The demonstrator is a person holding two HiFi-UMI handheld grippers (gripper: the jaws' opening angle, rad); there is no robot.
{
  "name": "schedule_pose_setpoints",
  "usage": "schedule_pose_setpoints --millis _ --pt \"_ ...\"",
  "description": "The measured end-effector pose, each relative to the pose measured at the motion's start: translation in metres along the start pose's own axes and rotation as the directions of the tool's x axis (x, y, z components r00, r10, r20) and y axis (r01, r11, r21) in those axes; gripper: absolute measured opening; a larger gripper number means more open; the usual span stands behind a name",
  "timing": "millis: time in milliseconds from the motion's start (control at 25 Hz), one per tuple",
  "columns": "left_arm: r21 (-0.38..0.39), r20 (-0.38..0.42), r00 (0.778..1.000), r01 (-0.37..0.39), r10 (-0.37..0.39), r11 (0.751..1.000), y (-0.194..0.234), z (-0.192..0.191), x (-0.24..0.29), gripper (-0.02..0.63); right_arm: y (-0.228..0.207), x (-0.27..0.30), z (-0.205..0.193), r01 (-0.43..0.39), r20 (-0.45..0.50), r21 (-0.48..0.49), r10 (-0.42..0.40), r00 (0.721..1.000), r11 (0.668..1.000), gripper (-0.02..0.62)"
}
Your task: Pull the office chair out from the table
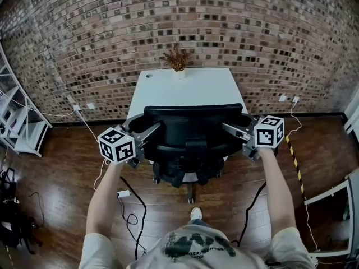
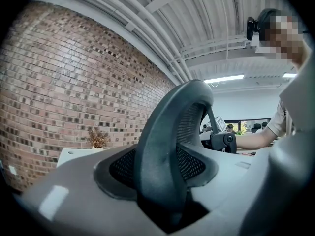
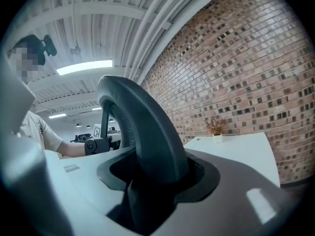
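Closest in, the person's shirt point(image 1: 196, 248) fills the bottom edge, and a white shoe point(image 1: 195, 213) rests on the wood floor point(image 1: 56, 172) just short of the chair's base. Both bare forearms reach ahead toward the table point(image 1: 185, 88). On one side the left gripper point(image 1: 152, 130) is clenched on the left edge of the chair point(image 1: 190, 129) back; its own view shows the dark curved frame and mesh wedged between the jaws. Opposite, the right gripper point(image 1: 230, 129) grasps the other edge the same way, with the frame filling the gap between its jaws. The black chair stands close against the table's near end with its back to the person, and the backrest hides that end's edge. Cables point(image 1: 132, 206) trail over the floor left of the table. At the table's far end sits a dried plant point(image 1: 178, 59), right before the brick wall point(image 1: 168, 21).
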State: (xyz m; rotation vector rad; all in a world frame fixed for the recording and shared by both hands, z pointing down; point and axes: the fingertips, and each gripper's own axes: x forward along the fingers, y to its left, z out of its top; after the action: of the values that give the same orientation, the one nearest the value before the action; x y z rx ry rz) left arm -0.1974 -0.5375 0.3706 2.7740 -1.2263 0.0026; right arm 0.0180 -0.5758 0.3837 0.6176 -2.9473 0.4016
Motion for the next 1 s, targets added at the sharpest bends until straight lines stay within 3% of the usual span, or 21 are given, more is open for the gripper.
schedule_pose_setpoints --millis 520,1000 --pt "-0.023 -0.021 1.000 -0.011 0.010 1.000 -0.052 -0.009 -0.059 0.258 0.075 -0.034 -0.024 0.041 0.002 0.013 -0.041 0.999 0.999 0.233" --pt "-0.021 -0.001 1.000 -0.006 0.006 1.000 -0.090 -0.013 -0.112 0.259 0.142 -0.055 -0.045 0.030 -0.011 0.046 -0.030 0.999 0.998 0.222"
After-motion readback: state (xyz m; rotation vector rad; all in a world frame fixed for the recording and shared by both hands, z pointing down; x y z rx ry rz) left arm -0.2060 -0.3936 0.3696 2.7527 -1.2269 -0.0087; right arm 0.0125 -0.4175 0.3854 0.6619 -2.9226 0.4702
